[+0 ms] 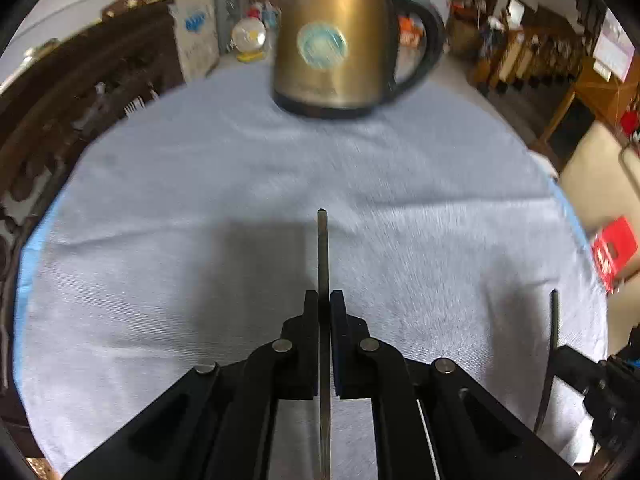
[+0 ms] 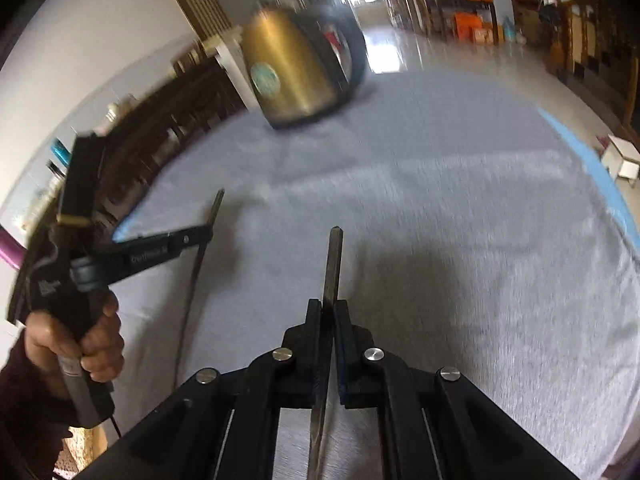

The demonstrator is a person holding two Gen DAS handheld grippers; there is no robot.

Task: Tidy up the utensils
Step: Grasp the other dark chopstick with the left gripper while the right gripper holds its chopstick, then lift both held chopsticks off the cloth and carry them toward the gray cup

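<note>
Both grippers are up over the table, each with a utensil pinched tight. The left gripper [image 1: 324, 300] has its pads pressed together on a thin flat metal handle [image 1: 323, 256]; the blunt end sticks out past the fingertips, pointing toward the kettle [image 1: 340, 40], and the rest runs back between the arms out of sight. Which utensil it is, I cannot tell, only the handle shows. Same story on the other side: the right gripper [image 2: 329, 308] is clamped on a second flat metal handle [image 2: 333, 268], tip poking forward, its wider end trailing back under the camera.

From the right wrist view the left gripper [image 2: 208, 236] sits off to the left, a hand [image 2: 80, 344] wrapped round its grip, dark sleeve below, and its utensil [image 2: 200, 264] curves down from the fingers. From the left wrist view the right utensil [image 1: 554, 340] stands at the far right edge.

Pale blue cloth [image 1: 200, 200] covers the table. The gold kettle with the black handle stands at its far side, well clear of both grippers. Everything is a bit blurred.
</note>
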